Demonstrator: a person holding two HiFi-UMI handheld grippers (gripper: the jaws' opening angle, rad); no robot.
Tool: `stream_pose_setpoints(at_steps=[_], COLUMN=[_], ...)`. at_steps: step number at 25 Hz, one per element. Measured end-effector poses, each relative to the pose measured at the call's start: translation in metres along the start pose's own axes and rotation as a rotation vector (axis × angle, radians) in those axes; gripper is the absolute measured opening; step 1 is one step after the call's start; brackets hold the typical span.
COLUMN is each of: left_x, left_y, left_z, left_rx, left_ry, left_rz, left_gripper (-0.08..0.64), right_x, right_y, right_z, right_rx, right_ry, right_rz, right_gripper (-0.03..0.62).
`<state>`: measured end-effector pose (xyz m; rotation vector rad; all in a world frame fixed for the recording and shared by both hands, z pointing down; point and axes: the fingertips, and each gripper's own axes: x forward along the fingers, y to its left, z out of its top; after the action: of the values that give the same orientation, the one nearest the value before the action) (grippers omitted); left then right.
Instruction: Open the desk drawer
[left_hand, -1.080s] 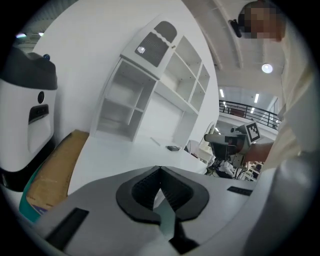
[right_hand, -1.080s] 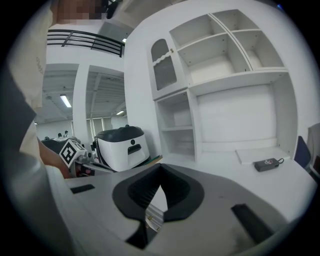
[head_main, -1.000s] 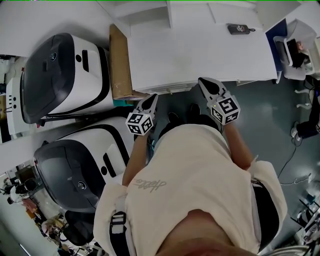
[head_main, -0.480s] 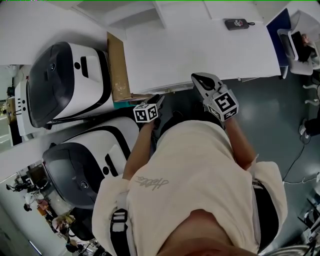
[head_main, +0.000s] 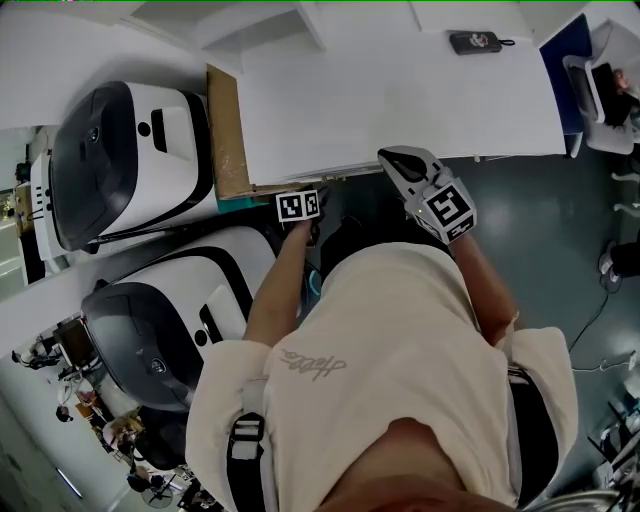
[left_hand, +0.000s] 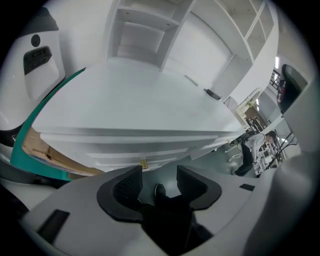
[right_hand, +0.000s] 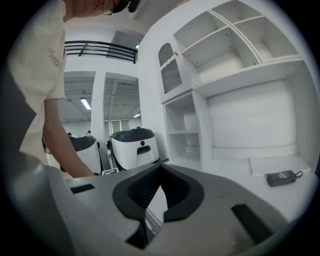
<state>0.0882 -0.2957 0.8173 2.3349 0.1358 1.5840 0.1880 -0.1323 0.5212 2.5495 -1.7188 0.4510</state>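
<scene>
The desk drawer (left_hand: 125, 149) is a shallow white front, closed flush under the front edge of the white desk (head_main: 400, 100). A small brass fitting (left_hand: 144, 163) sits at its lower edge. Just below it, the left gripper (left_hand: 160, 172) is opening its jaws, already wide, with nothing between them. The right gripper (right_hand: 160, 167), at the desk's edge, has its jaw tips together, empty.

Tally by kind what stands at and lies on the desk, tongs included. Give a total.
Machines: 2
Tongs: 2 (left tongs, jaws opening, nothing between them; right tongs, shut)
Desk: 1
Cardboard: 1
Black device: 1
Total: 7
</scene>
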Motion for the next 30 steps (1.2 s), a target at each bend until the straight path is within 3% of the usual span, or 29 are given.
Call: stream_pose_setpoints(at_steps=[6,13,20,28,30], left_x=[0.035,0.069,0.090,0.102,0.103], left_y=[0.016,0.034,0.053,0.057,0.055], left_z=[-0.007,-0.009,-0.011,-0.006,-0.008], left_rx=[-0.098,-0.153,-0.127,-0.145,-0.130], left_ry=[0.053,0.098,0.118,0.064,0.071], left_rz=[0.047,0.080,0.131,0.157,0.148], left_gripper=[0.222,0.222,0.222,0.219,0.170], right_x=[0.019,0.033,0.037,0.043,0.042], right_y=[-0.002,-0.009,-0.019,-0.023,-0.023], right_z=[-0.011,-0.030,-0.054,-0.065,-0.068], right_rx=[0.024,0.073,0.088,0.084,0.085], right_ry=[0.038,0.092,0.172,0.209,0.219], right_rz=[0.051,0.073,0.089,0.102,0.104], right_gripper=[-0.002,-0.002,-0.002,-0.002,-0.002])
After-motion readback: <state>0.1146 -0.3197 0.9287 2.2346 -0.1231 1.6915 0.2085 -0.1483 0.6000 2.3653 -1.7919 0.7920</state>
